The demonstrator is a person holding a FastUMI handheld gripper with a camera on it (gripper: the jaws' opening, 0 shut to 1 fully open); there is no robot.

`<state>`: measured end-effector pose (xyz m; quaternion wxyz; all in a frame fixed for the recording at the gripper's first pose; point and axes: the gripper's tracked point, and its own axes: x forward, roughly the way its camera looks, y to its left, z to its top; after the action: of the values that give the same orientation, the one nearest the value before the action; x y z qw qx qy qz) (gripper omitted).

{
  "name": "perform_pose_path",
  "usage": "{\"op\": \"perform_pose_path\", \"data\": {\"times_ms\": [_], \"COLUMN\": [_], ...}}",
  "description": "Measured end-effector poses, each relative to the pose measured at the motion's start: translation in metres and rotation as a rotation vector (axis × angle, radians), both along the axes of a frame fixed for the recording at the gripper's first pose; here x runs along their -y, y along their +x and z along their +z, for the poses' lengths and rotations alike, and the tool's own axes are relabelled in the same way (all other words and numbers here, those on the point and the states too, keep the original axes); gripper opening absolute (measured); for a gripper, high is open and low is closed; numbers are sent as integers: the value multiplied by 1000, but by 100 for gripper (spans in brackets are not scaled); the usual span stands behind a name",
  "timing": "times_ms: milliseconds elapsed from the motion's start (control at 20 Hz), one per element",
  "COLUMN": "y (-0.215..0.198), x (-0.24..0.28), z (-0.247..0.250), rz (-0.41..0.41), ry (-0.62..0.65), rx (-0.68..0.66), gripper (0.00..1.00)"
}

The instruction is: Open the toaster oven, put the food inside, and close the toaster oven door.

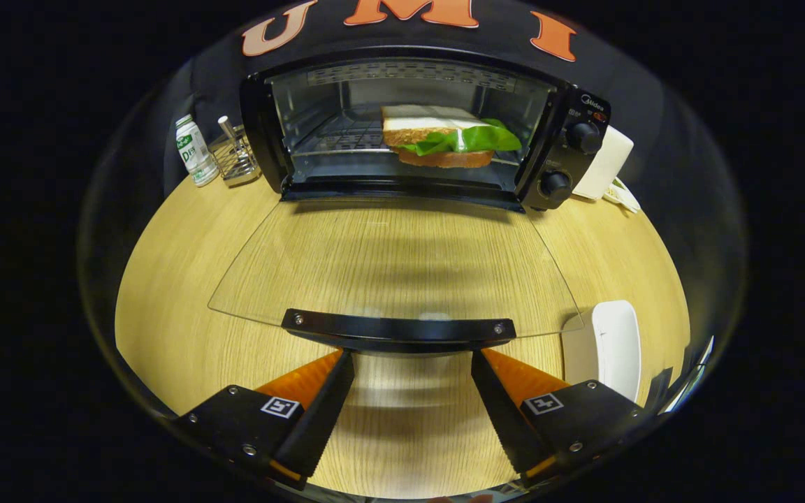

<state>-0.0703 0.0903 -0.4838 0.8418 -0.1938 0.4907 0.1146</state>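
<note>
While the toaster oven (416, 126) stands with its glass door (395, 265) dropped flat over the wooden table (165, 279), the gripper (413, 360) sits low and level just short of the door's free edge, pointing toward 12 o'clock at the oven's mouth. Its two fingers (315, 391) are spread wide — nothing lies between them but bare table — and their tips come up right under the dark door handle (399, 328); whether they touch it cannot be told.

Inside the oven, the sandwich (444, 136) rests on the wire rack, right of the cavity's middle, with white-topped bread above, green lettuce spilling out at its 3 o'clock side, and a brown slice below. Two knobs (570, 161) sit one above the other on the oven's panel at 3 o'clock of the cavity.

At 9 o'clock of the oven stand a small white bottle (195, 150) and — just beside it — a wire holder (235, 157). A white object (608, 164) leans behind the oven at its 3 o'clock. A white plate (608, 346) lies on the table just at 3 o'clock of the door handle.
</note>
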Motion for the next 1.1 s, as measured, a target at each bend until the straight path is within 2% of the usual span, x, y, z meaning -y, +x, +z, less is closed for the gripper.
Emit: {"op": "perform_pose_path", "data": {"times_ms": [200,500,1100], "y": [10,55,131], "x": [-9,-37,-80], "z": [32,83,112], "rz": [20,29,46], "ry": [29,95,144], "rx": [52,187,362], "gripper": [100,100,100]}}
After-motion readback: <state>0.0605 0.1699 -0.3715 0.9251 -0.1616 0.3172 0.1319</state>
